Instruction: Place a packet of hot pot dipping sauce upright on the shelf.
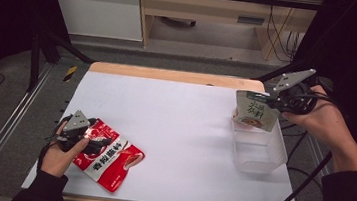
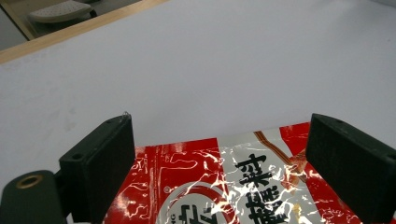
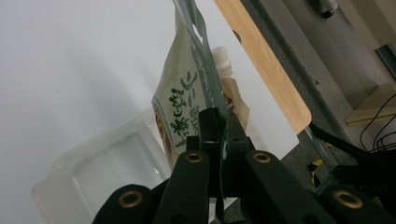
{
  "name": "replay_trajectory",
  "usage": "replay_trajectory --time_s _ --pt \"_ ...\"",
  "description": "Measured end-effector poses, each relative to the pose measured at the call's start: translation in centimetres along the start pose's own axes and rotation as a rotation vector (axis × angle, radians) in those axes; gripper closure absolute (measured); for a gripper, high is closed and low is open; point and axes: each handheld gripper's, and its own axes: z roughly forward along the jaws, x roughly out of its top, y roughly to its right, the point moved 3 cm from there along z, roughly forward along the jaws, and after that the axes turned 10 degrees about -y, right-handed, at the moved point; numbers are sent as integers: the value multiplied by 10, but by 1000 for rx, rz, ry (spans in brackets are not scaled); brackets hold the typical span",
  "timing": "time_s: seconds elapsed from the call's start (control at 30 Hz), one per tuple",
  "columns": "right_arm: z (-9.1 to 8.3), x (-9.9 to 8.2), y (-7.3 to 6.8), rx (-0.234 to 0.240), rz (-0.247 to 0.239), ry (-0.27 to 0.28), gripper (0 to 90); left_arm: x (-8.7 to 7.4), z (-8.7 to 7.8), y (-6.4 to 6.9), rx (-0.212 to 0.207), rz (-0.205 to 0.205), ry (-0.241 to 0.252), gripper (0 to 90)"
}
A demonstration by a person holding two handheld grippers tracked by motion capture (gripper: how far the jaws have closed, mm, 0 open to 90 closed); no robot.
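Right gripper [image 1: 273, 101] clamps the green pouch [image 1: 255, 110] above the clear tub's [image 1: 257, 151] far end, while well left of the tub the left gripper [image 1: 93, 141] gapes over the red pouch [image 1: 110, 157].

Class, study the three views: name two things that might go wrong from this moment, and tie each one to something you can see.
1. The right gripper pinches the green pouch only at one edge, so it may swing, slip out, or land across the rim of the clear tub instead of inside.
2. The left gripper stands open over the red pouch, which lies flat and glossy on the table; closing may slide off it rather than catch it.
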Motion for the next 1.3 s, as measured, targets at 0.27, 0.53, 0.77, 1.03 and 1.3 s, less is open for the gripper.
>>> replay_trajectory --time_s 0.27,0.53,0.77,1.03,1.3 --pt "15 -12 14 16 -2 -6 900 -3 -2 -7 6 -18 2 84" --pt "30 -19 16 34 7 -8 900 -4 -4 -11 7 -34 11 84" --pt "46 -18 13 49 6 6 900 -6 0 -9 -5 -25 -6 84" --pt "60 -18 8 83 29 11 900 -6 2 -9 -9 -24 -14 84" --pt "69 -25 9 105 83 30 900 -6 4 -8 -15 -17 -18 84"
